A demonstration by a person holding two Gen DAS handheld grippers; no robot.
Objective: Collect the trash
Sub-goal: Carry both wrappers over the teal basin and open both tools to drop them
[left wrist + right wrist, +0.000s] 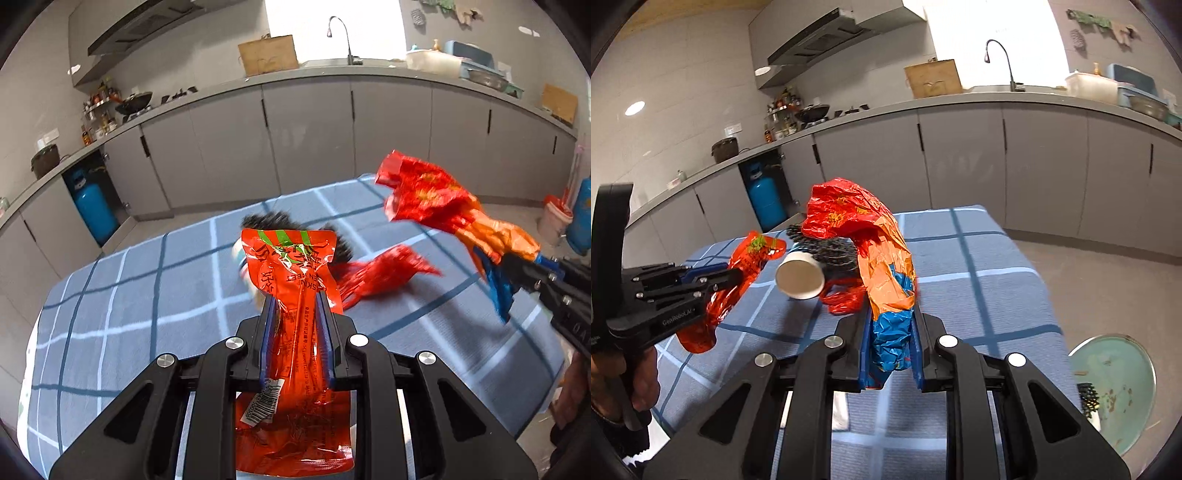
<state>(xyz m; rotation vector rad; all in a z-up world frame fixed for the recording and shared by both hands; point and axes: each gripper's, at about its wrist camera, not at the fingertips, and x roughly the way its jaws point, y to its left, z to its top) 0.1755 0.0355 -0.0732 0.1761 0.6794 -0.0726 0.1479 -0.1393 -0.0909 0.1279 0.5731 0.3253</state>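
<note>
Left tool (295, 325) narrowly clamps one orange-red wrapper (291, 266); right tool (891, 339) narrowly clamps one red-orange-blue wrapper (864, 229). Both hang above the desk (979, 258). Mid-desk lie one paper cup (799, 275) and one red bag (376, 275).

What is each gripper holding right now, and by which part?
The left gripper pinches the flat orange-red snack packet across its middle. The right gripper clamps the crumpled red, orange and blue wrapper by its blue end.
</note>
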